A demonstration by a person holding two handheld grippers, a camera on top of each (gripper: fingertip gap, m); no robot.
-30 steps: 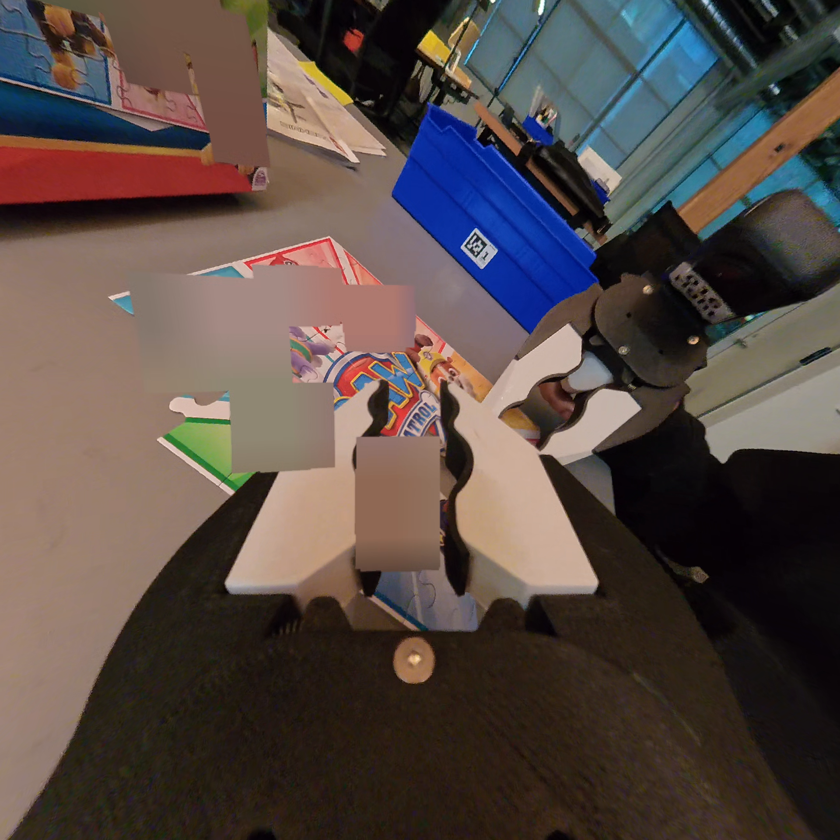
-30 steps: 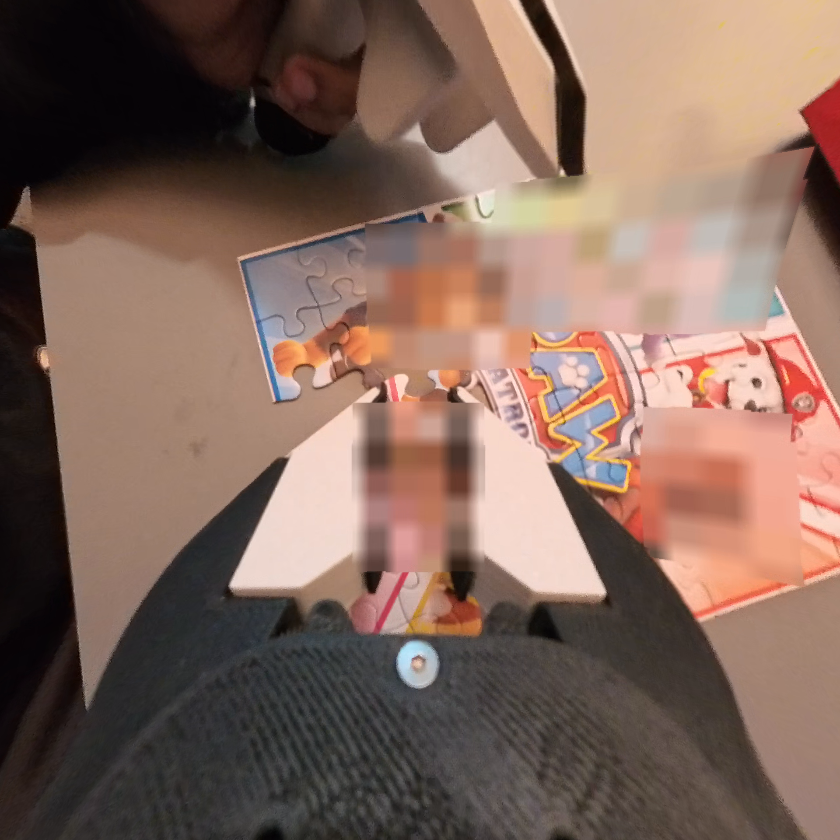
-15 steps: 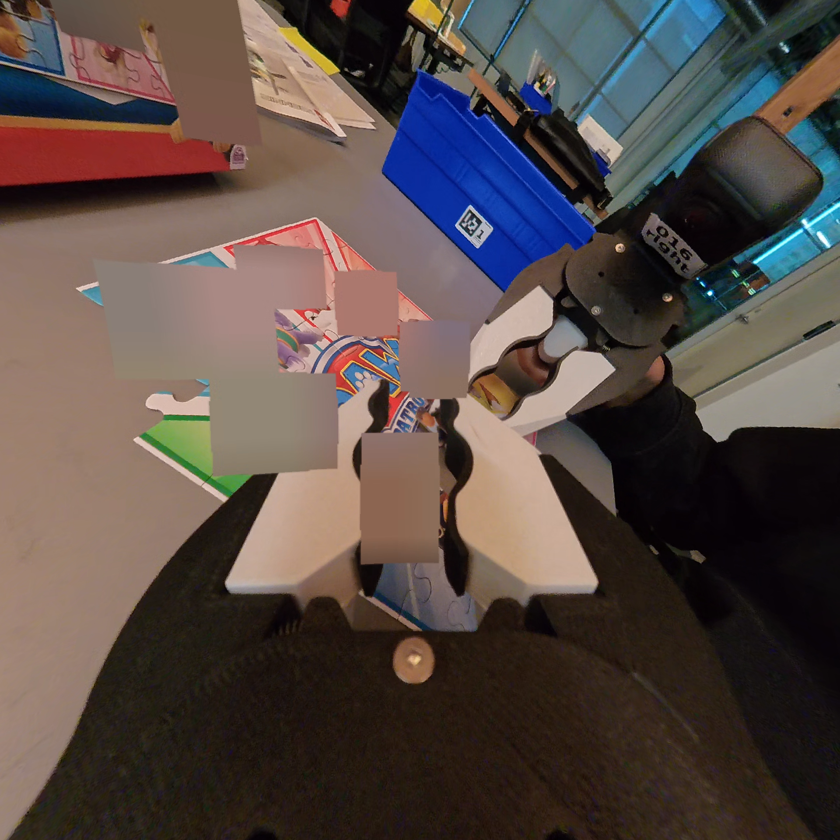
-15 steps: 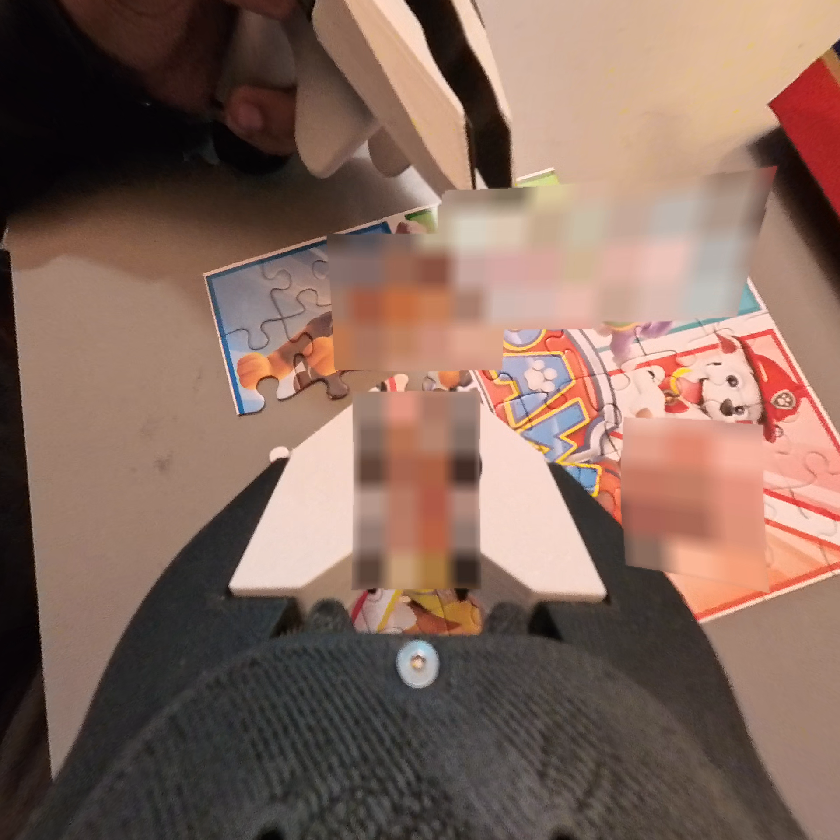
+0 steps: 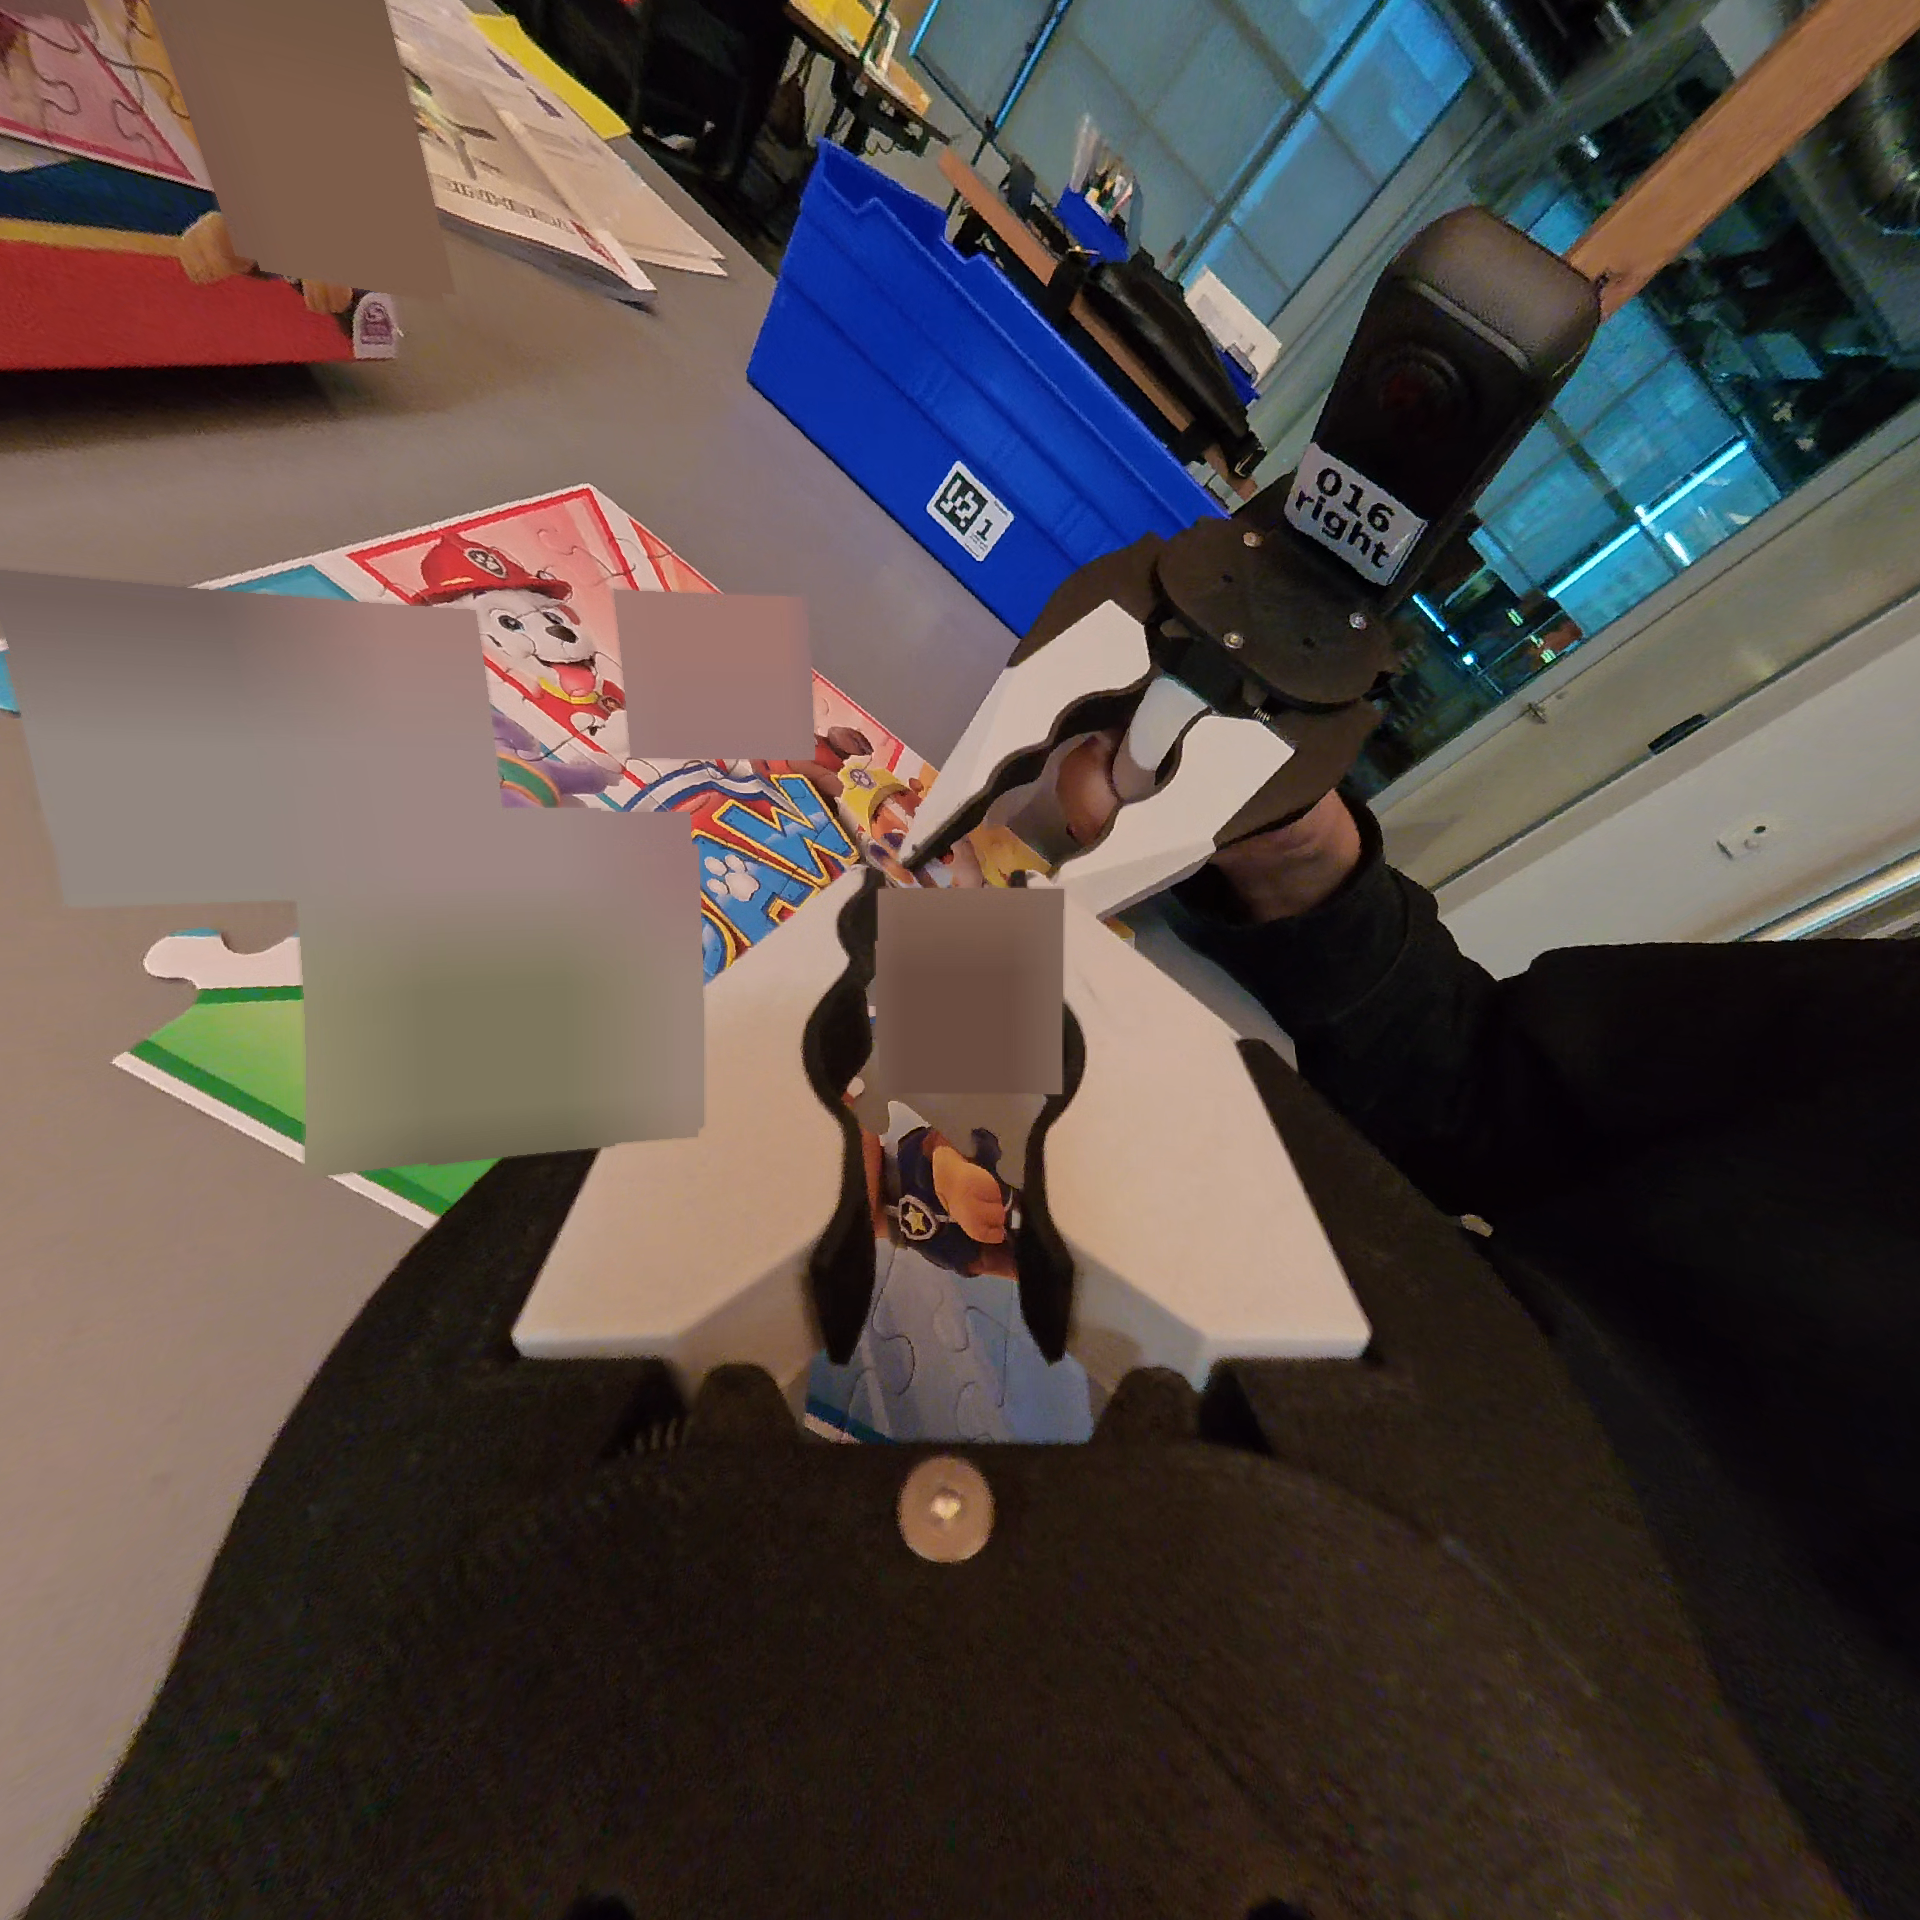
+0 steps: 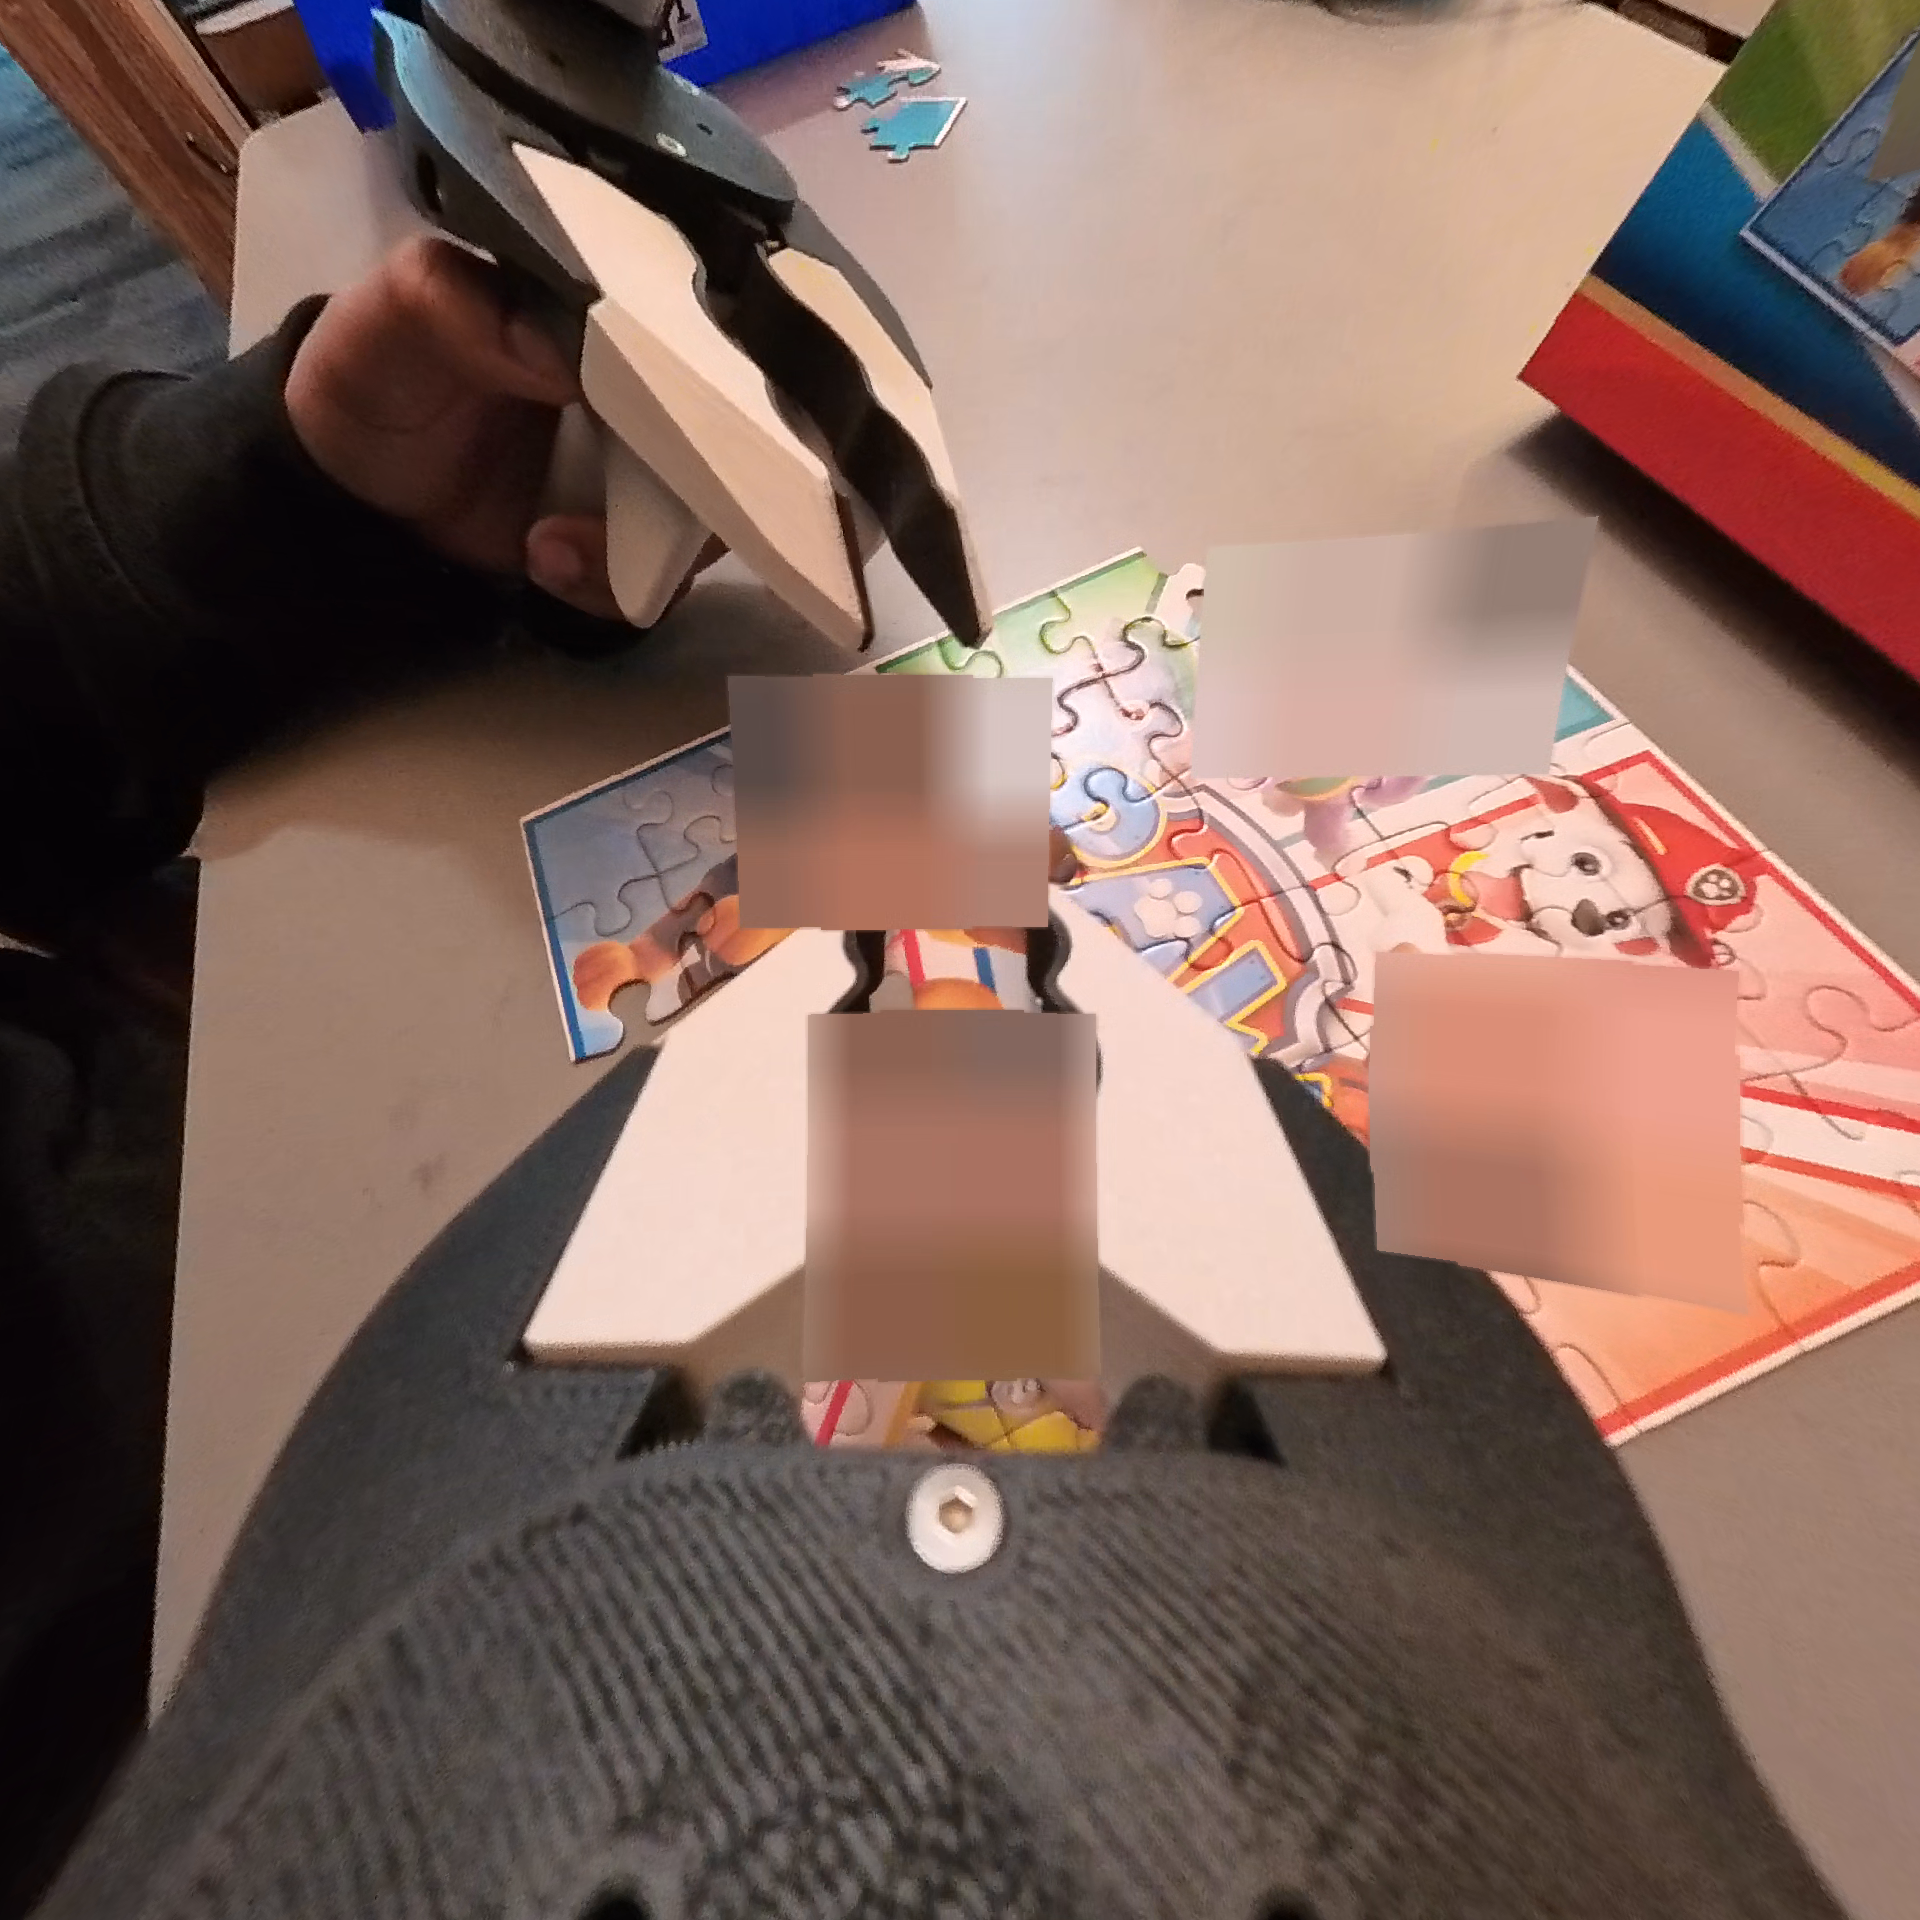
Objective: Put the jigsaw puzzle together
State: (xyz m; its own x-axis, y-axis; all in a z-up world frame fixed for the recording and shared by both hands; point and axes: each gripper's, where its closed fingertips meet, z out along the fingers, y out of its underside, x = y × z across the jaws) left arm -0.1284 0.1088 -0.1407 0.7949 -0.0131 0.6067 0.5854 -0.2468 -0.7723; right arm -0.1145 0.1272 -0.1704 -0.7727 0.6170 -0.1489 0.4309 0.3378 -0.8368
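Over the jigsaw puzzle (image 6: pixel 1455 831), both tools (image 5: pixel 961 894) (image 6: pixel 956 945) hover open, gripping nothing.

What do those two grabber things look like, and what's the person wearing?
Each gripper, the left gripper and the right gripper, has two white wedge-shaped fingers lined with wavy black pads on a rough black body. The right one bears a white label and a black camera. The person wears dark sleeves.

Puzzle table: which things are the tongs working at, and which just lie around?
At the tongs:
- left tongs, open
- right tongs, open
- cartoon jigsaw puzzle, flat beneath both

Lying about:
- blue bin
- red box
- papers
- loose teal pieces
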